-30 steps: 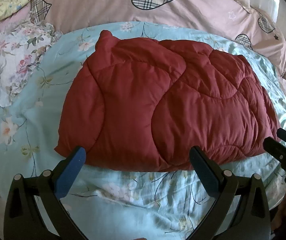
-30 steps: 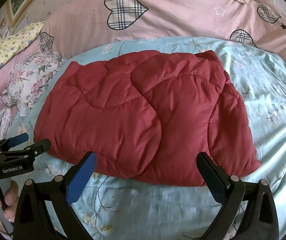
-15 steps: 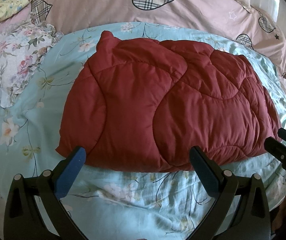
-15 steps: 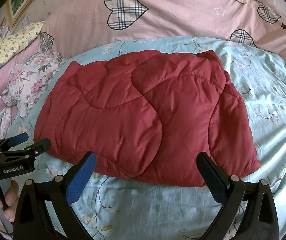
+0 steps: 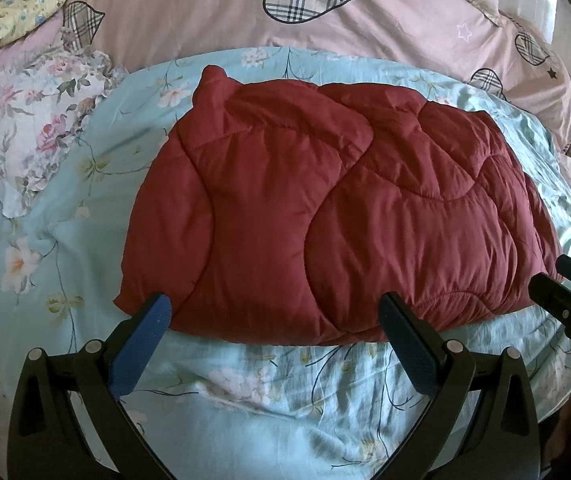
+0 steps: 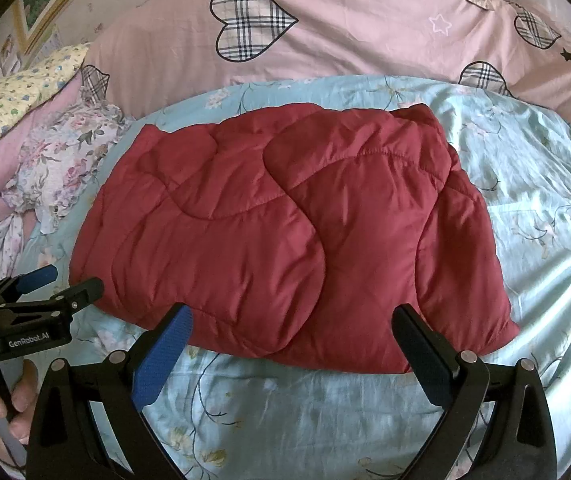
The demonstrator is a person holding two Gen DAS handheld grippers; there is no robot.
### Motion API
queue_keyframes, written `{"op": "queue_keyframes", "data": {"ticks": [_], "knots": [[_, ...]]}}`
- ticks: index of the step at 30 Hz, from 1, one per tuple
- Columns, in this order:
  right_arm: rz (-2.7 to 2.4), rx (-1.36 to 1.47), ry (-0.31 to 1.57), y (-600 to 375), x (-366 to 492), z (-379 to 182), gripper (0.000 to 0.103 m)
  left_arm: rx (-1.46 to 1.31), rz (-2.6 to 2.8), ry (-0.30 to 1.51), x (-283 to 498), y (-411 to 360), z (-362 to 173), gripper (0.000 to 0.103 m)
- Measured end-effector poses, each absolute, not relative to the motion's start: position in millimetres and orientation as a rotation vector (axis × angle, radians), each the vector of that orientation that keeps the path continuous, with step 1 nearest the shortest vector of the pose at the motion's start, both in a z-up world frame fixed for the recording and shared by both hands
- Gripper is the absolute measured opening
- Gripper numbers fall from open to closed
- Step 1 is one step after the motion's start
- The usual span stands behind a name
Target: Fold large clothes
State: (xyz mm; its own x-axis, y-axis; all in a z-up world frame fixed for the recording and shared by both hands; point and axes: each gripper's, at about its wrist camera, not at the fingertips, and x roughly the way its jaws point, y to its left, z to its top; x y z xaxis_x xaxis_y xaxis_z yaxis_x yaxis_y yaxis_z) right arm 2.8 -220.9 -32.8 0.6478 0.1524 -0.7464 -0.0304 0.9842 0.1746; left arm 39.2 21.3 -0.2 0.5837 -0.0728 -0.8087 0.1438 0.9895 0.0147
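Both claws [image 5: 275, 328] [image 6: 293, 338] spread, empty | red quilted jacket [image 5: 325, 216] on floral aqua sheet [image 5: 245, 380] | pink heart-print duvet [image 6: 345, 32] behind

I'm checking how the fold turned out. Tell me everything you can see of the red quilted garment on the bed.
The red quilted garment is dark red, puffy and padded, its smooth, slightly shiny fabric stitched in curved lines. It lies folded into a compact, roughly rectangular bundle, layers stacked along its right side, one corner poking up at the far left. It rests flat on the light blue floral sheet. Both grippers are open and hover just short of its near edge; nothing grips it.
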Motion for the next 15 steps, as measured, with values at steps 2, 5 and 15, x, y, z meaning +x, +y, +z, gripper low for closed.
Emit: {"op": "queue_keyframes", "data": {"ticks": [2,5,15], "knots": [[0.105,0.152,0.860,-220.5,2.0,-31.5,0.101,0.090,-0.117,0.930,37.7,19.9,1.2,0.103],[0.106,0.150,0.858,-220.8,1.6,-30.8,0.101,0.101,-0.110,0.919,36.0,18.5,3.0,0.103],[0.108,0.150,0.855,-221.5,1.0,-28.8,0.101,0.097,-0.108,0.918,35.8,18.0,3.9,0.103]]}}
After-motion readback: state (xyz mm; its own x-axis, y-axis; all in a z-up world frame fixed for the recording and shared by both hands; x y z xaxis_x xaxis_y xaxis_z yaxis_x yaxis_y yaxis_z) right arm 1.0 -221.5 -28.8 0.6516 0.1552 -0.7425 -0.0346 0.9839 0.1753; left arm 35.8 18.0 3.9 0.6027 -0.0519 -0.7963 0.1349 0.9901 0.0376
